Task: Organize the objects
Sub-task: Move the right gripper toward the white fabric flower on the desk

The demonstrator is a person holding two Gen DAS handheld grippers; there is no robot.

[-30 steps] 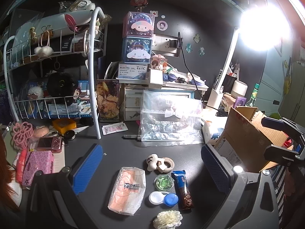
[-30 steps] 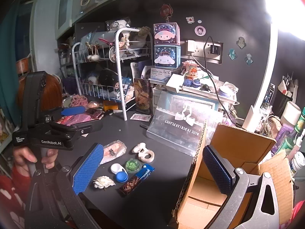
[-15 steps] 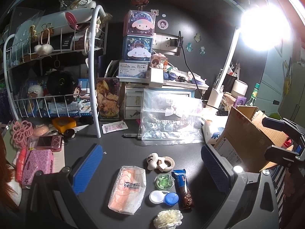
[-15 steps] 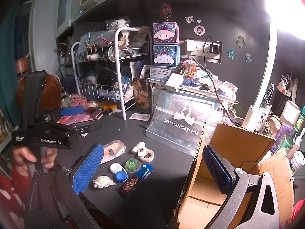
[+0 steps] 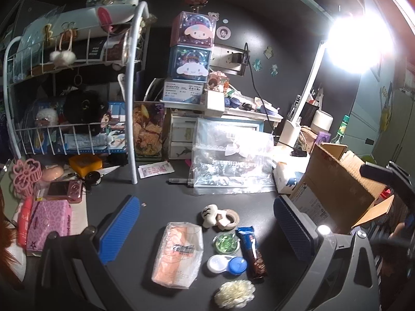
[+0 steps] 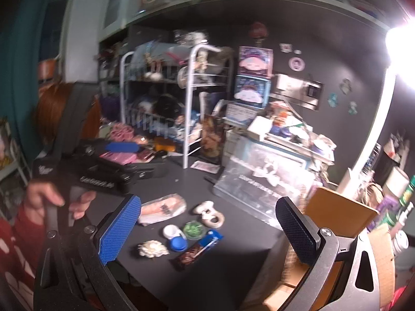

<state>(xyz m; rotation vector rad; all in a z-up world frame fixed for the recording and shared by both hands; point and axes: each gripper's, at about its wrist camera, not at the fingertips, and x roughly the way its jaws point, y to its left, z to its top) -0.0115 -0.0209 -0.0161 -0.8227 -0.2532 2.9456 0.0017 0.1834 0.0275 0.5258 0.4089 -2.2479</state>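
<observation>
Black bench [image 5: 155,197] is carrying a cluster of small items: a clear plastic packet of peach tissue [image 5: 179,254], a white-and-blue lens case [image 5: 227,264] and a brown snack bar [image 5: 253,251]. Left gripper [image 5: 207,230] is hovering with jaws apart, empty, likely choosing. Brown cardboard box [image 5: 334,189] is waiting at three o'clock. Right gripper [image 6: 207,228] is gaping too.

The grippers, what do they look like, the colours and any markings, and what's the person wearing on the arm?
The left gripper has dark grey metal arms ending in flat blue finger pads with a ribbed texture. The right gripper has the same build, with visible screws; one pad looks bright blue, the other dark navy. Seen from the right wrist camera, the left gripper's black body carries blurred white lettering, and the hand holding it shows a red sleeve.
</observation>
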